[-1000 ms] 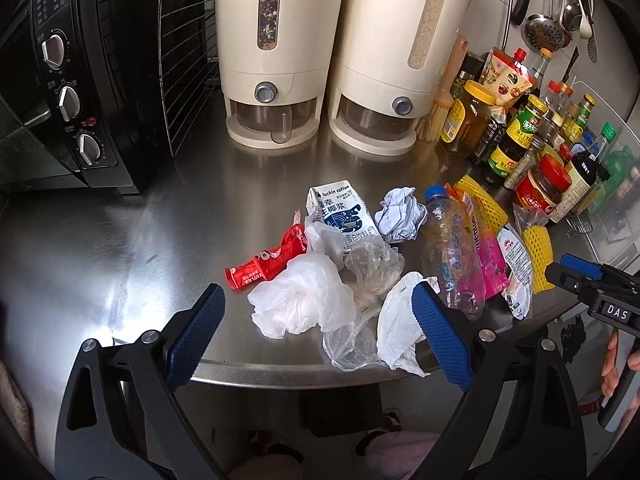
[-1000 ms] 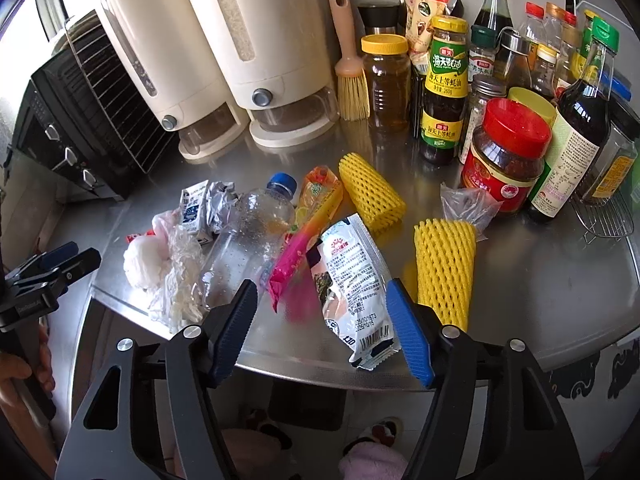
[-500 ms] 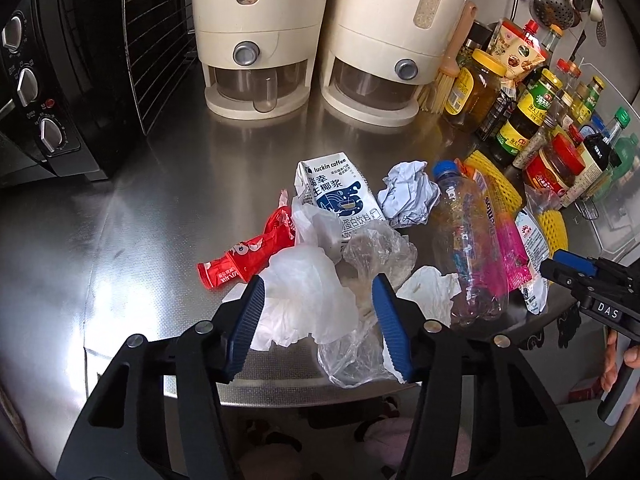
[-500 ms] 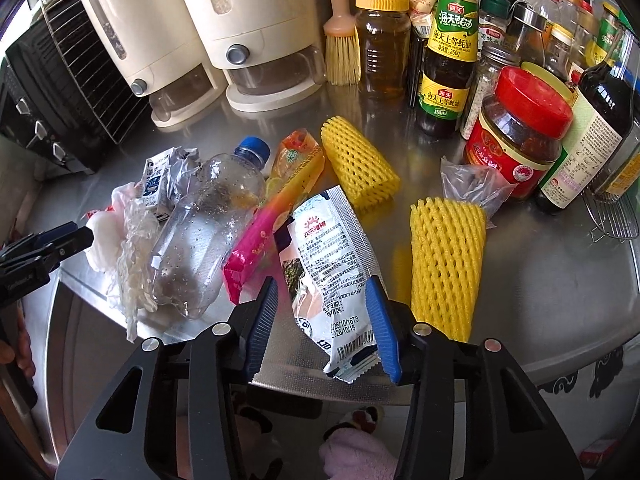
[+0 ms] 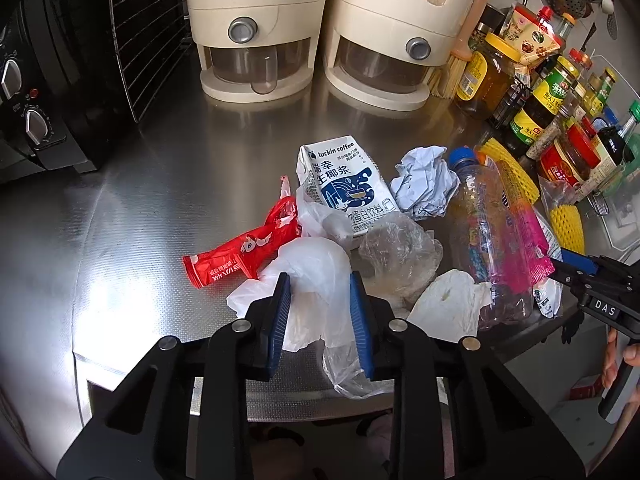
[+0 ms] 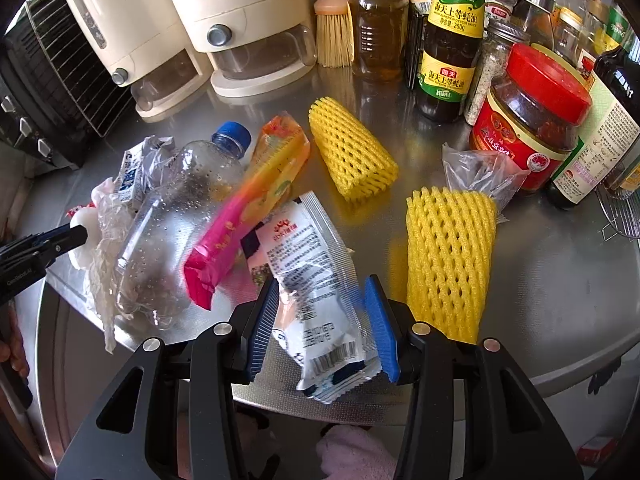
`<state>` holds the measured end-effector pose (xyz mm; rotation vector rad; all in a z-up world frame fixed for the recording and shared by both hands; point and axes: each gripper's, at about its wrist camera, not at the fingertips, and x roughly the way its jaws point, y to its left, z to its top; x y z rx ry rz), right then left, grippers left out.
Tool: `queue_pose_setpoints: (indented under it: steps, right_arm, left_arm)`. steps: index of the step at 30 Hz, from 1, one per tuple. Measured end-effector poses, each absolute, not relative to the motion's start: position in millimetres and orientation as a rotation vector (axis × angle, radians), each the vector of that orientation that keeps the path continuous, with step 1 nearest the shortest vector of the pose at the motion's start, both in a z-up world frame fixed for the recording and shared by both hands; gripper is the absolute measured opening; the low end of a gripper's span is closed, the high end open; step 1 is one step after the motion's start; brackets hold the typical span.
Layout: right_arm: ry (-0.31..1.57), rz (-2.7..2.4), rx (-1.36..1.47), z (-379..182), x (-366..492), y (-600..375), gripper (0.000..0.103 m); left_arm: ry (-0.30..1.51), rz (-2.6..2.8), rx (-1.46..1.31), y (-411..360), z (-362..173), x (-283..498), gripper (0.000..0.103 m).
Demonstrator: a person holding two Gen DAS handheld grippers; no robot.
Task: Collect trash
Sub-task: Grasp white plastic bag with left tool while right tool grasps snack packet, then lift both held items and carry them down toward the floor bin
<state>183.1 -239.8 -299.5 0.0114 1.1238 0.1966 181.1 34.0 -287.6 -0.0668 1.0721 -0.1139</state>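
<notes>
Trash lies heaped on the steel counter. My left gripper is closing, and its blue pads touch both sides of a crumpled white plastic bag at the front edge. Beside that bag are a red wrapper, a luckin coffee carton, crumpled paper, a clear bag and an empty plastic bottle. My right gripper is shut on a white snack packet, which bows between the pads. A pink and orange wrapper leans on the bottle.
Two yellow foam nets lie right of the packet. Sauce bottles and a red-lidded jar crowd the back right. Two cream dispensers stand at the back, a black oven at the left. The counter's front edge runs under both grippers.
Both grippers have come down toward the counter and their jaws have narrowed. The left now brackets the white plastic bag and the right clamps the snack packet.
</notes>
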Motion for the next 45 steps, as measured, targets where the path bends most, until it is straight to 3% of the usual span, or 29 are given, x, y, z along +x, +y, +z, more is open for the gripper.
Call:
queue_pose_setpoints:
  steps: [9, 16, 33, 45]
  right_arm:
    - [1.135, 0.201, 0.007, -310, 184, -242, 0.028]
    - [1.068, 0.185, -0.023, -286, 176, -238, 0.019]
    - [0.905, 0.184, 0.0, -207, 139, -236, 0.018]
    - [0.798, 0.214, -0.019, -151, 65, -228, 0.018]
  left_arm:
    - [1.061, -0.113, -0.077, 35, -289, 183, 0.008]
    - [1.025, -0.089, -0.088, 38, -274, 177, 0.005]
    - [0.86, -0.069, -0.082, 36, -189, 131, 0.004]
    - [0.776, -0.071, -0.047, 25, -132, 53, 0.005]
